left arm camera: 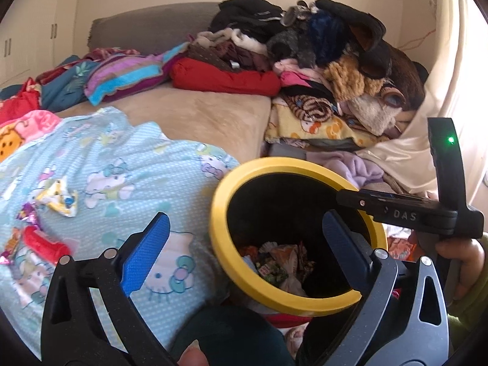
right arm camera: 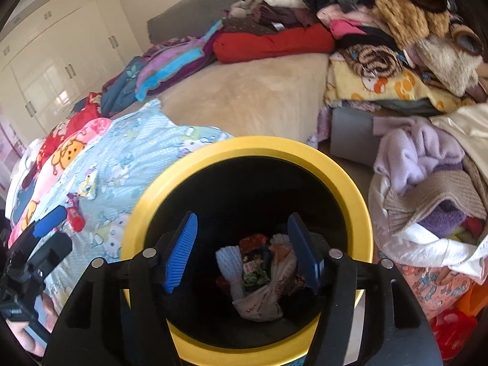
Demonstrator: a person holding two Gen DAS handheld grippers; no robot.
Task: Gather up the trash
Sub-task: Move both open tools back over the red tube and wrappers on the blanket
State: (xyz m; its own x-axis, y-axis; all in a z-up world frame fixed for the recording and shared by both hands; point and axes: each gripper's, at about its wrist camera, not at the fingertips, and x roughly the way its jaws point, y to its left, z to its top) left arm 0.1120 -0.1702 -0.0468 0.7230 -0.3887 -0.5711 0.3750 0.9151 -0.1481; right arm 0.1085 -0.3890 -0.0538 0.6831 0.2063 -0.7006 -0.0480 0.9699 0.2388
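Note:
A black bin with a yellow rim [left arm camera: 218, 213] stands against the bed and holds crumpled wrappers and a tied bag [left arm camera: 274, 267]. My left gripper [left arm camera: 245, 216] is open and empty, its left finger over the blanket and its right finger over the bin mouth. My right gripper [right arm camera: 242, 216] hangs open above the bin [right arm camera: 363, 213], nothing between its blue pads; the trash [right arm camera: 259, 277] lies far below. Loose on the blanket are a yellow-white wrapper [left arm camera: 59, 196], a purple foil wrapper [left arm camera: 27, 215] and a red packet [left arm camera: 45, 244]. The red packet [right arm camera: 74, 216] also shows in the right wrist view.
A light-blue cartoon-cat blanket [left arm camera: 122, 158] covers the near bed. A tall heap of clothes and plush [left arm camera: 335, 61] fills the far right, with lavender and white clothing [right arm camera: 421, 158] beside the bin. White wardrobe doors [right arm camera: 61, 55] stand at the left. A hand [left arm camera: 460, 259] holds the right gripper.

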